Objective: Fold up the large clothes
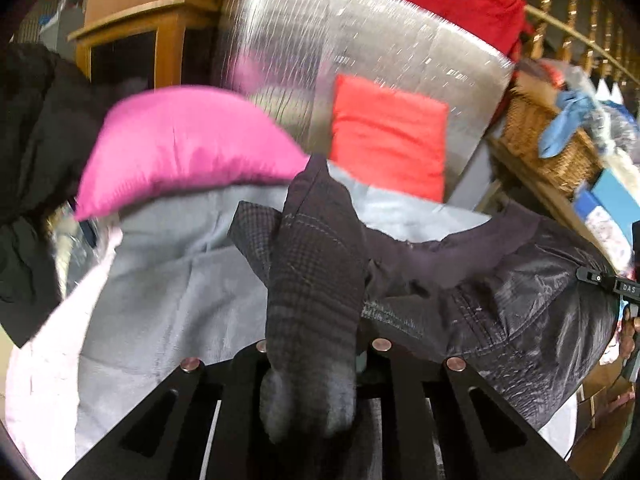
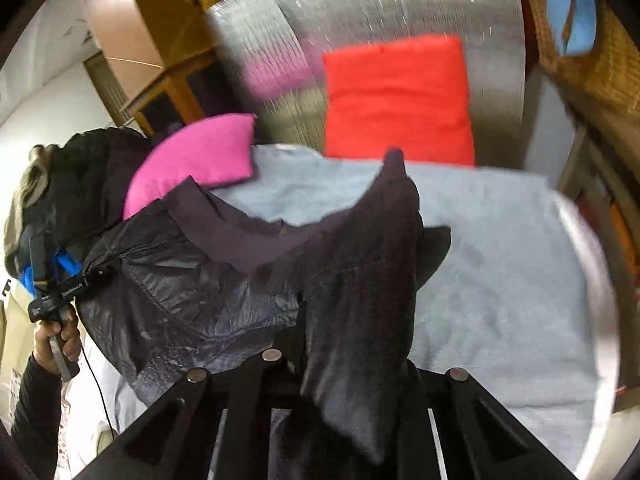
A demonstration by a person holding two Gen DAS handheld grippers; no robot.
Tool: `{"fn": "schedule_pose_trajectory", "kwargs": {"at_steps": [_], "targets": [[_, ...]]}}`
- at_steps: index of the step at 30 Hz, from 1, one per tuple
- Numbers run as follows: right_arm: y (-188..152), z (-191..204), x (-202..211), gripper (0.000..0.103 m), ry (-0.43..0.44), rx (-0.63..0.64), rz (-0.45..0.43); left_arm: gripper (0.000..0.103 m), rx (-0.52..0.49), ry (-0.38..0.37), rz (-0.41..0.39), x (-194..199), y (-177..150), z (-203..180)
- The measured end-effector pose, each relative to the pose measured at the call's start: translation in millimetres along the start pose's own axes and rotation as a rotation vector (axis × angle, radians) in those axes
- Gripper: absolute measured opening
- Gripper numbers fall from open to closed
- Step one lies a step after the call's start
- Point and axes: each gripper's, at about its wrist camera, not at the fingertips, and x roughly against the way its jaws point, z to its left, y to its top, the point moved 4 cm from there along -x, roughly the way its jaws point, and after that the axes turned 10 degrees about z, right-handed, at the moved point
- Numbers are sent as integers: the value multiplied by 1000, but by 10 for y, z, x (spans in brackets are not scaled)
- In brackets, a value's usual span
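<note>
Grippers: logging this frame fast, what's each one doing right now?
Left gripper: shut on the dark jacket, pinching a plaid fold.
Right gripper: shut on the same jacket, pinching a dark fold.

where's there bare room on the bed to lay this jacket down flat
The clearest free patch is the grey blanket, between the dark jacket and the red cushion. A second patch lies below the pink cushion. It is crowded on the left, by the black clothes pile. Both tongs grip jacket fabric.

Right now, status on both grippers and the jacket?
Left gripper shut on jacket, right gripper too. Jacket held up, spread over grey blanket. Pink cushion, red cushion sit behind.
</note>
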Motion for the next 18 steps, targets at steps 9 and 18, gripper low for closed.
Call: {"fn": "schedule_pose_trajectory", "kwargs": {"at_steps": [9,18], "targets": [[-753,71,685,14,1,-5,-86,16,-18,-35,-98,619,-636,-205],[-2165,-446,-377,14,23,-204,92,18,123,1,126,-351,-1929,139]]}}
